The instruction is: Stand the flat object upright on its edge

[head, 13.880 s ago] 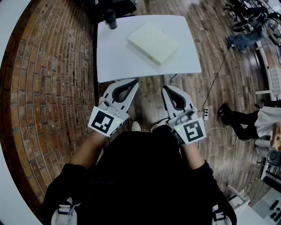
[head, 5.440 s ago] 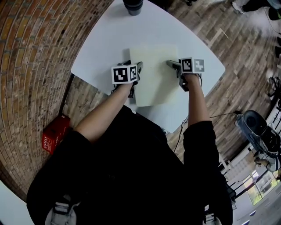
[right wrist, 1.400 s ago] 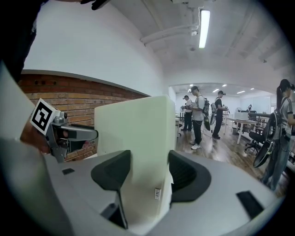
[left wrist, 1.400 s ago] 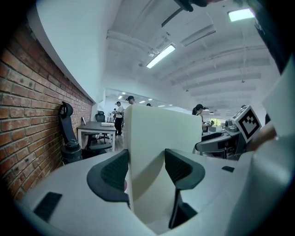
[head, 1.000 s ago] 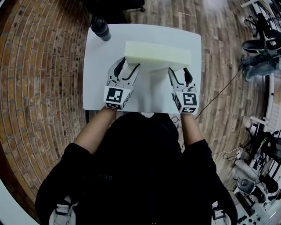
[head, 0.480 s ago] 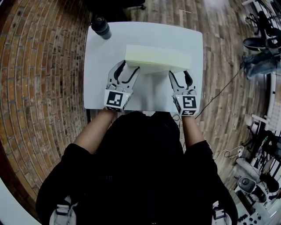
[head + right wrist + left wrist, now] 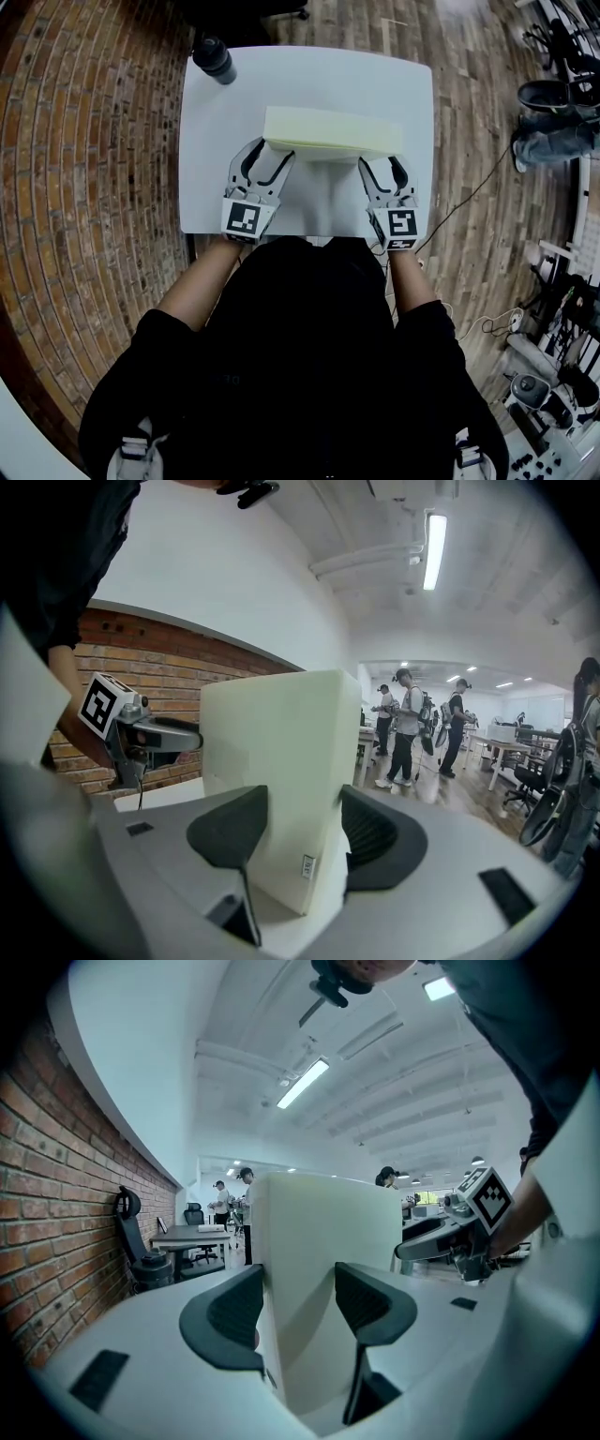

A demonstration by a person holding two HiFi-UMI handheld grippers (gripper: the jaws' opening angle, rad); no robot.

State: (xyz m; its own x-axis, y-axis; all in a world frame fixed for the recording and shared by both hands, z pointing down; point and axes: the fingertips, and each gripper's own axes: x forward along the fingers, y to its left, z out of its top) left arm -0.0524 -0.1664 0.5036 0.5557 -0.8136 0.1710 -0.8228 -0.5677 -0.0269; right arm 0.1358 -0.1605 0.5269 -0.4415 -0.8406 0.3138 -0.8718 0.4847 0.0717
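Note:
A pale cream flat box (image 7: 333,131) stands on its long edge across the white table (image 7: 211,192). My left gripper (image 7: 270,155) lies low on the table at the box's near left corner. Its jaws are spread, with the box's (image 7: 328,1241) left end edge between them, and the left gripper (image 7: 300,1307) does not clamp it. My right gripper (image 7: 382,167) sits the same way at the near right corner. Its jaws stand wide and are closing slightly. The box's (image 7: 272,752) right end is between them, and the right gripper (image 7: 305,832) does not pinch it.
A black cylindrical cup (image 7: 214,58) stands at the table's far left corner. A brick floor lies left of the table and a wood floor to the right. Desks, chairs and several people (image 7: 405,726) show in the room behind.
The box's top edge has shifted a little toward me over the last second. Both grippers have drawn slightly back toward the near table edge and stayed at the box's ends.

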